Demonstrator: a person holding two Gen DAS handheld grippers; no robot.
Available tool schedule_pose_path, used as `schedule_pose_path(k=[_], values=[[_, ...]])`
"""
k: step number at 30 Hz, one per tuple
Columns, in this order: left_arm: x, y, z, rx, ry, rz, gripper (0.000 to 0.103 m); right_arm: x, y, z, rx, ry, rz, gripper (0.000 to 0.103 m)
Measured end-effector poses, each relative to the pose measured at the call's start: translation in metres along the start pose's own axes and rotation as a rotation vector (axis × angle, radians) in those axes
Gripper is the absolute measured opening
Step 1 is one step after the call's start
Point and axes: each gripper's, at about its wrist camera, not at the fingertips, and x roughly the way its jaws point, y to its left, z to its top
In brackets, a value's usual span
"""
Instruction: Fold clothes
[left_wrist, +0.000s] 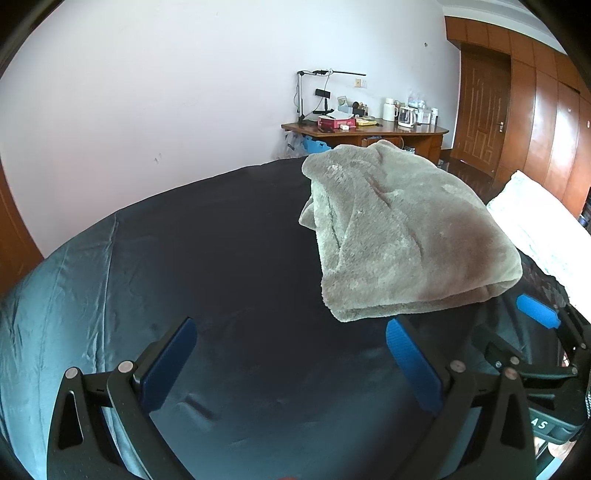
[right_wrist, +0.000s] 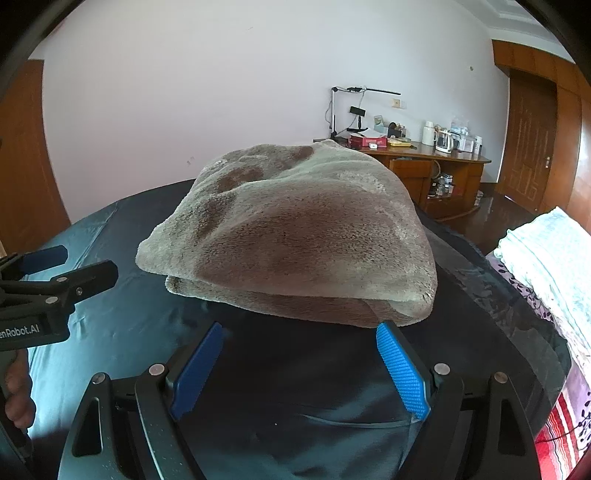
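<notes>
Your folded garment (right_wrist: 291, 236) lies on the bed (right_wrist: 110, 295), just ahead of your right gripper (right_wrist: 301, 363), whose jaws stand apart short of its near edge. Your left gripper (left_wrist: 291, 365) sits to its left, over bare sheet. Behind the bed, a cluttered surface (right_wrist: 424, 155) stands against the wall (right_wrist: 221, 92). A folded blanket (right_wrist: 546, 258) lies to the right.

Home bedroom: bed (left_wrist: 184, 258), wooden desk (left_wrist: 369, 133)

Left gripper (right_wrist: 70, 275) body: "enRobot.AI", cut off at the frame edge.
Right gripper (left_wrist: 524, 325) body: "AS", partial.
</notes>
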Motion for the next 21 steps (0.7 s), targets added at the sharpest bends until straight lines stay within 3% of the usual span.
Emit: schedule_pose_path(k=[9, 14, 21], values=[[-0.008, 0.025, -0.009, -0.017, 0.013, 0.059, 0.103, 0.012, 0.021, 0.001, -0.011, 0.044, 0.064, 0.087], [-0.011, 0.052, -0.015, -0.078, 0.02, 0.077, 0.103, 0.02, 0.045, -0.001, -0.048, 0.066, 0.116, 0.087], [-0.014, 0.058, -0.02, -0.081, 0.017, 0.065, 0.103, 0.016, 0.051, 0.0, -0.045, 0.056, 0.098, 0.087]])
